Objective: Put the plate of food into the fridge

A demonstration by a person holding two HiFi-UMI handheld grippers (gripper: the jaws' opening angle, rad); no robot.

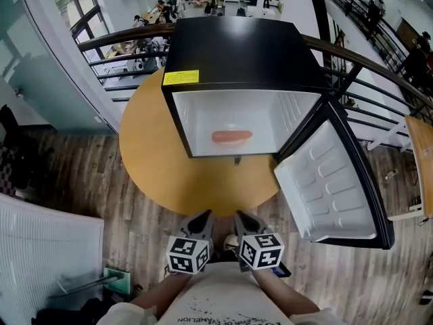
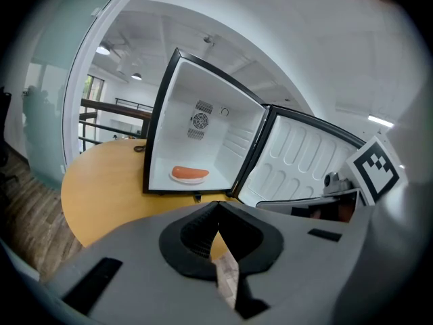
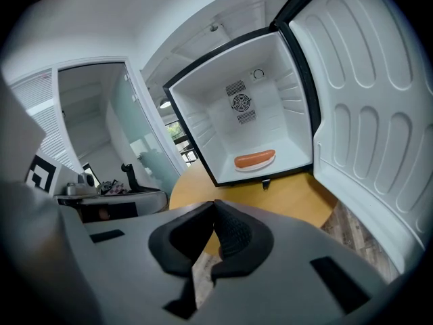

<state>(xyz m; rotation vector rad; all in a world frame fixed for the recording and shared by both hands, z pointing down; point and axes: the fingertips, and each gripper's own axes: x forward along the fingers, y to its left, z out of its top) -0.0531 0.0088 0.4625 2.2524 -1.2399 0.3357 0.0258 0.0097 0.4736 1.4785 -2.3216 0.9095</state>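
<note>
The mini fridge (image 1: 237, 53) stands on the round wooden tabletop (image 1: 152, 147). Its door (image 1: 331, 181) is swung fully open to the right.

The plate of food (image 1: 232, 137) lies on the fridge's interior floor, near the middle of the compartment. It is a pale plate with one sausage (image 3: 255, 159) lying across it.

Left tongs (image 1: 201, 219): pressed together, tips touching, nothing between them. Right tongs (image 1: 245, 219): pressed together, tips touching, nothing between them.

In the head view, both tongs are held side by side close to the person's body. They are over the plank floor (image 1: 101, 188), just off the near edge of the tabletop. They are well apart from the plate, which lies ahead of them inside the open compartment. Each gripper view shows the plate beyond its own closed tips, with bare tabletop between.
</note>
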